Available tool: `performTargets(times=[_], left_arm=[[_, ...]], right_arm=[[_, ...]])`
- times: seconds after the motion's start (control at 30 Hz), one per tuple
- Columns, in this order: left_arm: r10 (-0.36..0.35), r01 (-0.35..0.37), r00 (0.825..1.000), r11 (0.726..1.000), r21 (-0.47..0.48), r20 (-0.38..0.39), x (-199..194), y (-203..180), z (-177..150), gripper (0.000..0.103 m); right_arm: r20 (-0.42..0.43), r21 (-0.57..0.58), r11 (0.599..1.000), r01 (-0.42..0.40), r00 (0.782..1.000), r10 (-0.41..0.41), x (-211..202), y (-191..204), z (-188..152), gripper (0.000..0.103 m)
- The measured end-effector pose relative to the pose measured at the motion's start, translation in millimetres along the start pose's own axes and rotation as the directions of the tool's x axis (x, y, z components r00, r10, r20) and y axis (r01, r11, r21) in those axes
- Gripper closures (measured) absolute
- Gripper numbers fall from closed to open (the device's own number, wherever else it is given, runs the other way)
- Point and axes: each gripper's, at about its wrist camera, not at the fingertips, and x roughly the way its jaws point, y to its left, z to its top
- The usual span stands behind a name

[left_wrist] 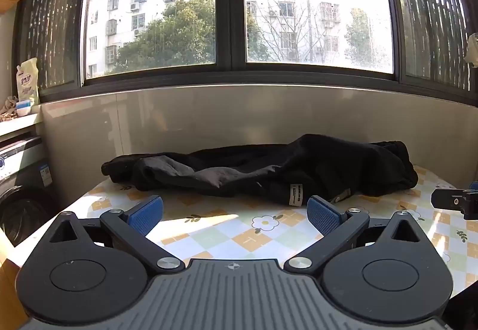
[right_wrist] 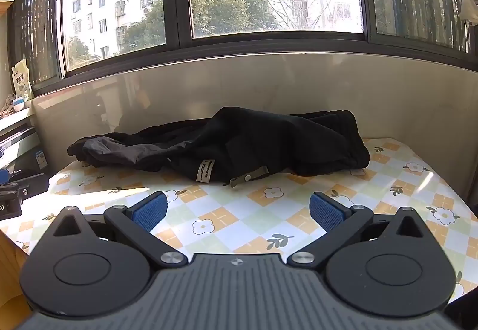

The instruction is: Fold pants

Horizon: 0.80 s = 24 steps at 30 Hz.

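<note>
The black pants (left_wrist: 260,168) lie in a rumpled heap along the far side of the bench (left_wrist: 209,228), close under the wall below the window (left_wrist: 230,10), stretched sideways with one end bunched thick on the right and the other trailing thinner to the left. They look soft and limp, of middling weight, with a matt weave that should not slip between ribbed pads; the cloth will sag and drag its loose parts when lifted, so one pinch point alone would probably let it hang in a twist. A sound hold, I judge, is at the thick right end, which looks like the waistband, though I cannot tell for sure, with the second hold at the thin left end to draw it straight and flat first

The left hand-held gripper (left_wrist: 234,215) stands wide open with nothing between its blue pads (left_wrist: 146,215), short of the pants. The right hand-held gripper (right_wrist: 239,212) is likewise spread wide and empty over the flowered cover

A white label (right_wrist: 204,171) is sewn on the near side of the pants, its dark print too small to read; beside it hangs a grey tab (right_wrist: 249,177) with a snap. A white pouch (left_wrist: 27,80) on the sill at far left bears writing I cannot make out
</note>
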Motion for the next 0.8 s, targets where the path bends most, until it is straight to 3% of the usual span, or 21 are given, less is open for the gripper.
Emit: performTargets(times=[0.5, 0.8], left_arm=[[0.003, -0.002, 1.000, 1.000, -0.029, 0.003, -8, 13, -3, 0.000], [0.019, -0.019, 1.000, 0.999, -0.031, -0.008, -1, 2, -1, 0.000]], right_arm=[[-0.008, -0.013, 1.000, 0.011, 1.000, -0.011, 1, 1, 0, 0.000], [-0.011, -0.014, 1.000, 0.019, 1.000, -0.019, 3, 2, 1, 0.000]])
